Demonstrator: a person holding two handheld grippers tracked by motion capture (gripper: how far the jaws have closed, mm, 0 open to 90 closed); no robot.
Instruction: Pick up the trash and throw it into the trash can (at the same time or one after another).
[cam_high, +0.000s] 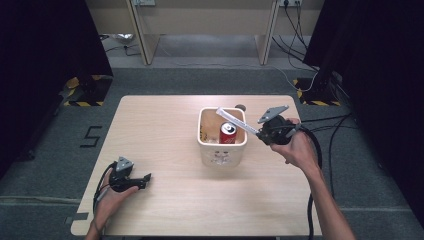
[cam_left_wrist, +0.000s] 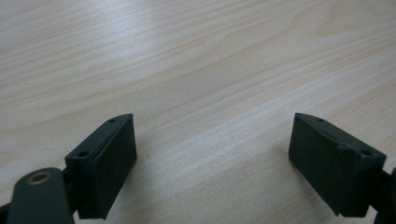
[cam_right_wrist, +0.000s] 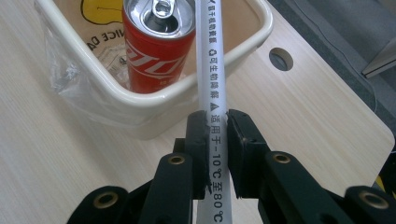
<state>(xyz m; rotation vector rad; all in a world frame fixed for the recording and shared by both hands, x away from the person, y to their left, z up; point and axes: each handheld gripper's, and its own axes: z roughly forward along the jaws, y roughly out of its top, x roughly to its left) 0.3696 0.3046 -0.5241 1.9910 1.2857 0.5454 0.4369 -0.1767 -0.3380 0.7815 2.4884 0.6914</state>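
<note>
A person seated at a pale wooden counter (cam_high: 165, 150) works with a hand-held gripper in each hand. The right gripper (cam_high: 260, 132), raised at the right side of a cream plastic bin (cam_high: 220, 150), has its fingers (cam_right_wrist: 198, 135) pressed tight on a white wrapped straw (cam_right_wrist: 212, 79), a thin paper-sleeved stick printed with small grey characters. Seen from the high view, the straw (cam_high: 235, 122) slants up and to the left from the gripper and reaches across the open top of the bin, its far end above the bin's back rim. Inside the bin a red drink can (cam_high: 228, 133) stands upright, silver top and pull tab facing up; in the right gripper view the can (cam_right_wrist: 156, 46) sits just left of the straw, beside a tan paper bag (cam_right_wrist: 93, 28) with a yellow mark, and a clear plastic film (cam_right_wrist: 60, 74) hangs over the bin's near wall. A round hole (cam_right_wrist: 281, 59) is cut into the counter just past the bin. The left gripper (cam_high: 142, 181) rests low on the counter near the front left corner, well apart from the bin, held in the person's left hand (cam_high: 107, 200); the left gripper view shows its fingers (cam_left_wrist: 105, 163) spread wide, with bare wood grain between them.
</note>
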